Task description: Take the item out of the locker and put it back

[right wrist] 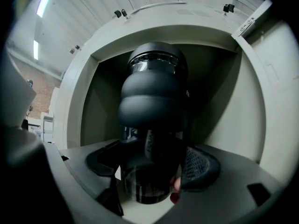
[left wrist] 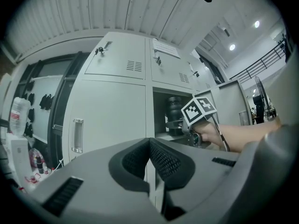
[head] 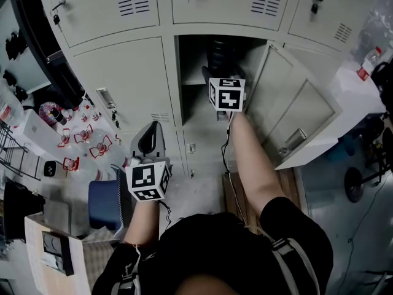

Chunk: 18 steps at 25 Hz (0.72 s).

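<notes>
A black ribbed bottle (head: 219, 54) stands upright on the shelf inside the open locker (head: 191, 97). My right gripper (head: 220, 74) reaches into that compartment, and in the right gripper view its jaws (right wrist: 152, 167) are shut on the lower half of the bottle (right wrist: 154, 101). The left gripper view shows the same bottle (left wrist: 175, 113) with the right gripper (left wrist: 180, 125) at it. My left gripper (head: 149, 139) hangs lower, in front of the shut locker doors. Its pads (left wrist: 149, 155) are pressed together with nothing between them.
The locker's door (head: 295, 112) swings out to the right of my right arm. A blue stool (head: 104, 204) stands by my left hand. Small bottles (head: 80, 134) crowd a white table at the left. Another table with a plastic bottle (head: 368, 63) is at the far right.
</notes>
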Motion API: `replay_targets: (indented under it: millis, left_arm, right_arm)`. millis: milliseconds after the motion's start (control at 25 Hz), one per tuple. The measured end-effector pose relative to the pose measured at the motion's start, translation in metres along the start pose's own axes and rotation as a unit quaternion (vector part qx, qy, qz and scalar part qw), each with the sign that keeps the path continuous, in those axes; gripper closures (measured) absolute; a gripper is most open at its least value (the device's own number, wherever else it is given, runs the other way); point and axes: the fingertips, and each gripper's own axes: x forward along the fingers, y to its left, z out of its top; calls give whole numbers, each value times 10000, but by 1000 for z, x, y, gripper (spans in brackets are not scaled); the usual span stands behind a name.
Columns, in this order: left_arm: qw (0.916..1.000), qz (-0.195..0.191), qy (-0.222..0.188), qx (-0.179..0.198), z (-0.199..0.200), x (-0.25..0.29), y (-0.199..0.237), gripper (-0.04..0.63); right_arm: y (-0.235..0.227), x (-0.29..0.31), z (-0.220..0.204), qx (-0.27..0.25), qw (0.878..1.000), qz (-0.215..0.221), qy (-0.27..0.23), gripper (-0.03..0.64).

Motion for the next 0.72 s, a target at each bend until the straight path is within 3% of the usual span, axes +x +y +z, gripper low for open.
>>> replay_targets:
  millis: [360,720]
  left_arm:
    - [9999,-145,-6,-31,1,-8,-12,582]
    - [9993,-341,61,-104,-6,-11,-22,583]
  right_arm:
    - [4,-33,-8,247,9996,125,89,224]
    - [6,-60,-29,181,9998,27,93,225]
